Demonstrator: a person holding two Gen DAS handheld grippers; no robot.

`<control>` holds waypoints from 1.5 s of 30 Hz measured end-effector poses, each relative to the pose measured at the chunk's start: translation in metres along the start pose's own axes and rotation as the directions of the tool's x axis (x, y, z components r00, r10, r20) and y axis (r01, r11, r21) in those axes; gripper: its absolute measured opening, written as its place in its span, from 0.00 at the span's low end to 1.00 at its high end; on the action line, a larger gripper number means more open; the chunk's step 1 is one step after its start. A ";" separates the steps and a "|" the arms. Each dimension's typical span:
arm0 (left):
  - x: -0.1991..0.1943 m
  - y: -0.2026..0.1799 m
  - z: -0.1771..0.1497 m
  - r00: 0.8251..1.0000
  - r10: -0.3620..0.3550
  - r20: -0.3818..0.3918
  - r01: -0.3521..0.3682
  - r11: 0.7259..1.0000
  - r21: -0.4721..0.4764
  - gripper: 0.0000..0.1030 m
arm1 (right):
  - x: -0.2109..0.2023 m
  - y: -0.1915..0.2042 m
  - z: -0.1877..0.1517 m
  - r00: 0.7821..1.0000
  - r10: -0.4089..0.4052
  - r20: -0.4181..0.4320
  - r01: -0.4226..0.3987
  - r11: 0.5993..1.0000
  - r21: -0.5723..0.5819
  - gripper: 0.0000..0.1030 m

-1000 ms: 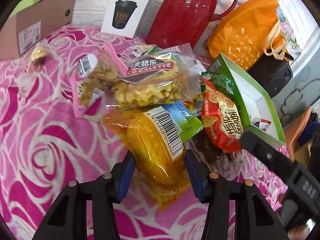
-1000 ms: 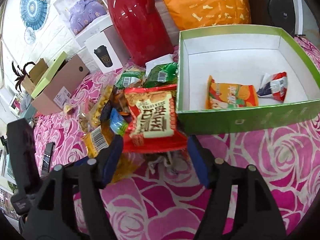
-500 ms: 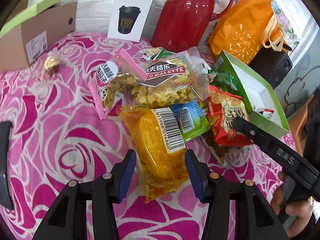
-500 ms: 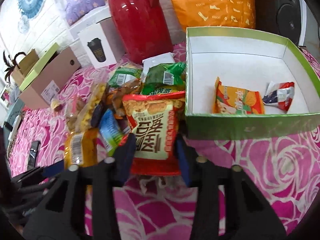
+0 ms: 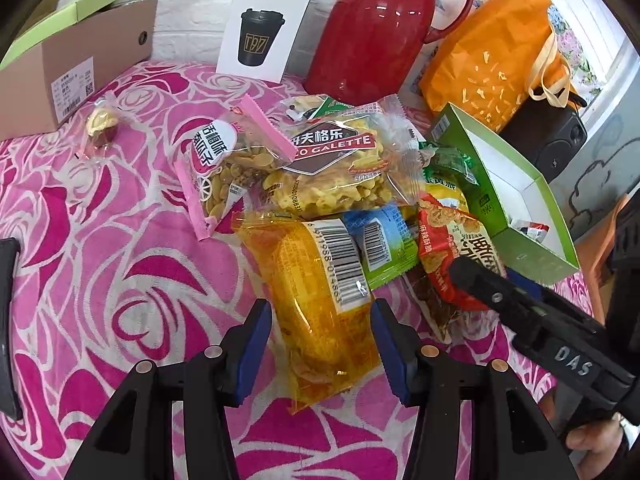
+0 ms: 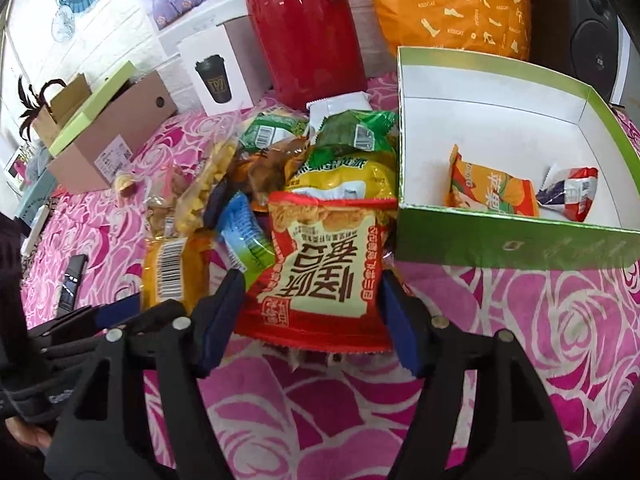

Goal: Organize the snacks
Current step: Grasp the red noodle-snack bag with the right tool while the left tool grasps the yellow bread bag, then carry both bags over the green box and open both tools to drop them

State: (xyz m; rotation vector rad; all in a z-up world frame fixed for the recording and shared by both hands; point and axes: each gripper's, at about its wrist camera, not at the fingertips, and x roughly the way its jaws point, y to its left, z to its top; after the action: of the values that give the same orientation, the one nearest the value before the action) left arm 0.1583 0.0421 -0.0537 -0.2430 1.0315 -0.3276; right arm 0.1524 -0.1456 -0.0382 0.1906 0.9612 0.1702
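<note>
A pile of snack packs lies on the pink rose cloth. My left gripper [image 5: 320, 334] is shut on the yellow barcode pack [image 5: 320, 292], its blue pads pressing both sides. My right gripper [image 6: 310, 318] is shut on the red snack pack [image 6: 324, 276], also seen in the left wrist view [image 5: 448, 248]. The green box [image 6: 516, 240] stands right of the pile and holds an orange pack [image 6: 492, 192] and a small red-blue pack [image 6: 572, 194]. A Galette bag [image 5: 340, 168], a pink bag [image 5: 220, 168] and a blue-green pack [image 5: 380, 240] lie in the pile.
A red thermos [image 5: 380, 28], an orange bag [image 5: 492, 56], a black speaker [image 5: 552, 144], a white cup box [image 5: 260, 36] and a cardboard box [image 5: 72, 68] line the back. A small wrapped sweet [image 5: 102, 126] lies at left. A black device [image 6: 72, 280] lies on the cloth.
My right gripper closed its fingers onto the red pack. My left gripper drew back slightly with the yellow pack still between its pads.
</note>
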 end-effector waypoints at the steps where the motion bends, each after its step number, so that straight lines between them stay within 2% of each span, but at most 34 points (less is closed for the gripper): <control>1: 0.003 0.000 0.000 1.000 -0.011 0.000 0.011 1.000 0.009 0.50 | 0.001 -0.001 0.000 1.000 0.004 -0.004 -0.004 1.000 -0.001 0.67; 2: 0.006 0.000 0.000 1.000 -0.017 -0.002 0.017 1.000 0.015 0.45 | 0.001 0.000 -0.001 1.000 -0.002 -0.012 0.002 1.000 -0.018 0.62; 7: -0.006 -0.007 -0.007 0.999 -0.031 0.021 0.030 0.999 0.043 0.38 | -0.018 0.007 -0.009 1.000 -0.001 0.005 0.002 0.997 -0.074 0.51; 8: -0.010 -0.009 -0.008 0.999 -0.037 0.030 0.035 0.998 0.047 0.38 | -0.024 0.005 -0.011 1.000 0.005 0.019 -0.004 0.998 -0.065 0.37; 10: -0.024 -0.017 -0.008 0.997 -0.052 0.053 0.048 0.997 0.065 0.37 | -0.033 0.002 -0.013 0.999 0.035 0.033 -0.034 0.998 -0.043 0.37; 13: -0.042 -0.029 -0.004 0.994 -0.059 0.086 0.050 0.994 0.100 0.37 | -0.046 0.001 -0.014 0.998 0.033 0.061 -0.030 0.998 -0.046 0.37; 17: -0.068 -0.053 0.007 0.985 -0.105 0.138 0.084 0.985 0.148 0.37 | -0.078 -0.009 -0.009 0.988 0.051 0.144 -0.048 0.999 -0.020 0.37; 21: -0.081 -0.085 0.020 0.975 -0.146 0.168 0.108 0.971 0.215 0.37 | -0.110 -0.025 0.003 0.972 0.037 0.231 -0.040 0.999 0.006 0.37; 24: -0.082 -0.115 0.033 0.967 -0.183 0.176 0.131 0.954 0.270 0.37 | -0.131 -0.046 0.010 0.959 -0.004 0.283 -0.006 0.999 0.037 0.37; 30: -0.060 -0.173 0.053 0.962 -0.226 0.156 0.156 0.917 0.367 0.37 | -0.144 -0.108 0.018 0.944 -0.128 0.304 0.085 0.985 0.149 0.37; 36: -0.018 -0.215 0.064 0.965 -0.243 0.101 0.181 0.891 0.416 0.37 | -0.137 -0.163 0.019 0.942 -0.197 0.272 0.134 0.963 0.234 0.37; 40: 0.011 -0.229 0.069 0.969 -0.236 0.071 0.187 0.891 0.413 0.37 | -0.119 -0.185 0.023 0.947 -0.206 0.245 0.144 0.958 0.248 0.37; 43: 0.027 -0.230 0.074 0.973 -0.211 0.091 0.160 0.906 0.391 0.39 | -0.109 -0.192 0.022 0.950 -0.205 0.237 0.146 0.959 0.244 0.37; 44: 0.032 -0.230 0.075 0.977 -0.191 0.099 0.141 0.915 0.379 0.48 | -0.106 -0.194 0.023 0.949 -0.206 0.241 0.148 0.960 0.236 0.38; 45: 0.038 -0.229 0.077 0.982 -0.158 0.101 0.111 0.926 0.362 0.65 | -0.104 -0.194 0.022 0.946 -0.208 0.249 0.152 0.962 0.226 0.39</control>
State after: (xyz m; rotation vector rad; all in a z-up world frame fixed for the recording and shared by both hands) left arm 0.2083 -0.1812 0.0337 -0.0072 0.8121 -0.6089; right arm 0.1236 -0.3598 0.0114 0.3048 0.7164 -0.1236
